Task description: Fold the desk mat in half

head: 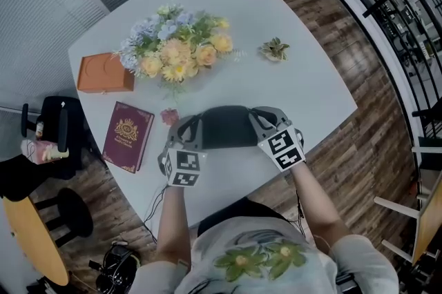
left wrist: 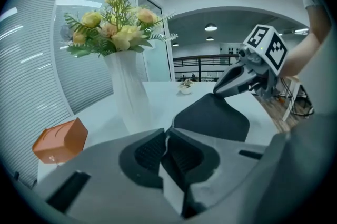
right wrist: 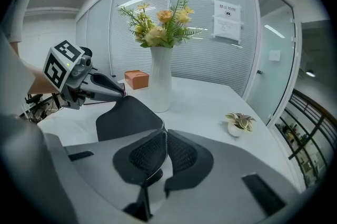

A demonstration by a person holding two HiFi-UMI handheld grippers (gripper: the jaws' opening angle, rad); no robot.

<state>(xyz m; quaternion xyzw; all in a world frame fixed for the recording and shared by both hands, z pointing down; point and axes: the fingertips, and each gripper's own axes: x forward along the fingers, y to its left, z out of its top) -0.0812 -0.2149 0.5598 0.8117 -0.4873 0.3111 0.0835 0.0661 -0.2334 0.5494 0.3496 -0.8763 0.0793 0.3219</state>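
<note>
The fold is mid-way, by the look of it. The left gripper (head: 188, 130) and the right gripper (head: 261, 119) each pinch one end of the same edge of the desk mat (head: 224, 127), at the near side of the tabletop (head: 304, 79), in front of the person. In the left gripper view the fingers (left wrist: 150, 152) are clenched on a thin sheet edge, and in the right gripper view the fingers (right wrist: 181, 154) are clamped on the mat in the same way. The held edge is lifted off the tabletop, and the mat bows between the two grippers.

The next move probably calls for bringing both ends down together and level. The held edge should meet the opposite edge squarely before the fingers let go. A tilt to one side would leave the halves askew.

The mat is dark, almost black, thin and limp, with rounded corners. It bends in a smooth curve, not a sharp crease. Whether a lower half already lies flat beneath it cannot be made out. The vase of flowers (head: 176, 51) stands well clear beyond it.
</note>
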